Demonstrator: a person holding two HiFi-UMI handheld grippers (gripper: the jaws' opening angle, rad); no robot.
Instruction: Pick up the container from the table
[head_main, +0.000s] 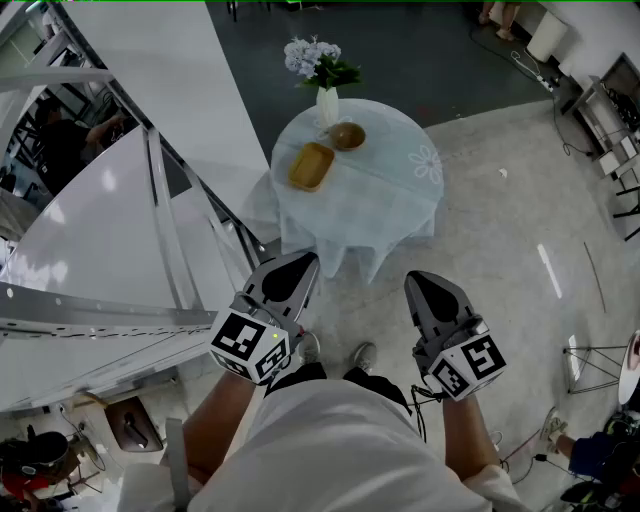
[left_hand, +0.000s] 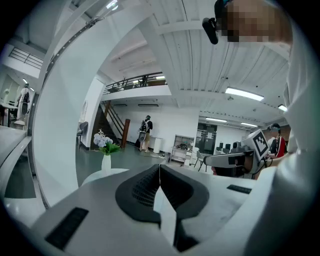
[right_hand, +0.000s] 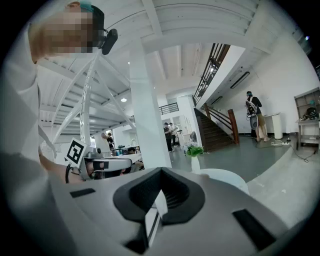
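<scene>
Looking down in the head view, the yellow container (head_main: 311, 166) lies on the round table (head_main: 400, 205), its long axis pointing away and slightly right. Left gripper view: the left hand-held gripper (left_hand: 160, 169) has its jaws together and empty, and its body hides the container. Right gripper view: the right hand-held gripper (right_hand: 159, 173) is likewise closed, with only the flower vase (right_hand: 195, 162) showing.
</scene>
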